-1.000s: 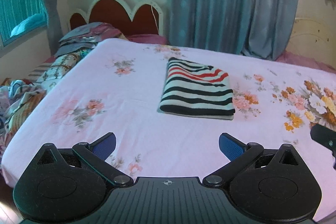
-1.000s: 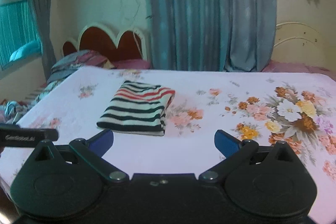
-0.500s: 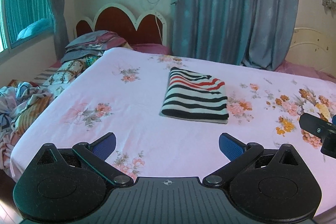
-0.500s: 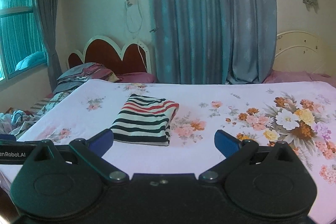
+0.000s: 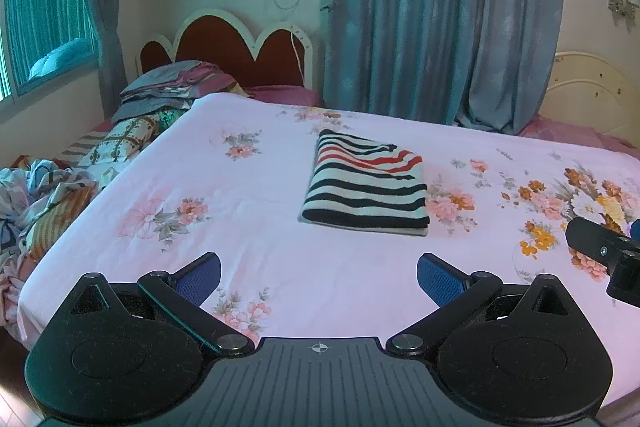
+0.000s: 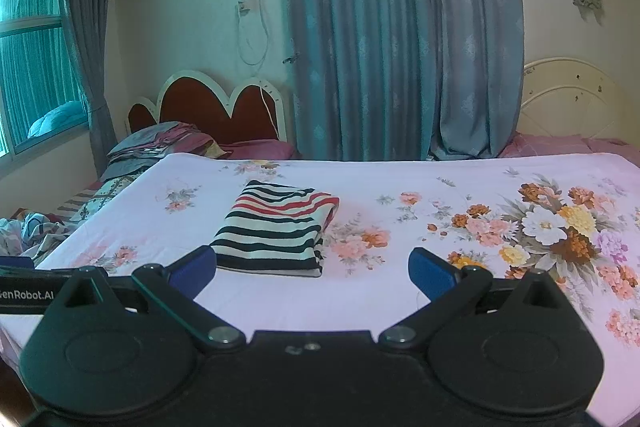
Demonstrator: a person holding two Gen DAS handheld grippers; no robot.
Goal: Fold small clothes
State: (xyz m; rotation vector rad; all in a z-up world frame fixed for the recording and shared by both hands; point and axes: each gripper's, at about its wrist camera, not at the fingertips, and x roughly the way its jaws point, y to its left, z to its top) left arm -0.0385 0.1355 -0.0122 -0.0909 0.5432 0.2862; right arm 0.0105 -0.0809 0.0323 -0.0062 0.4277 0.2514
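A bedroom scene from two cameras, each looking forward along a hand-held gripper. A wide bed covered by a pale pink sheet printed with flowers [image 5: 248, 227] fills the middle of both frames. On it, near the centre of the left wrist view, lies a small knitted garment striped black, white and red [image 5: 366, 193], folded into a neat flat rectangle with its edges stacked. In the right wrist view the same folded garment [image 6: 276, 229] sits left of centre.

The left gripper [image 5: 319, 277] is at the bottom of its frame, its blue-padded fingers [image 5: 199, 277] spread wide and holding nothing. The right gripper [image 6: 312, 269] is likewise at the bottom of its own frame, fingers [image 6: 430, 273] wide apart and empty. Both are apart from the garment, over the near edge of the bed.

Judging by its tidy shape, this garment's folding looks finished. A heap of crumpled patterned fabric [image 5: 44, 203] lies at the far left edge, beside the bed; whether it includes more clothes awaiting folding cannot be told.
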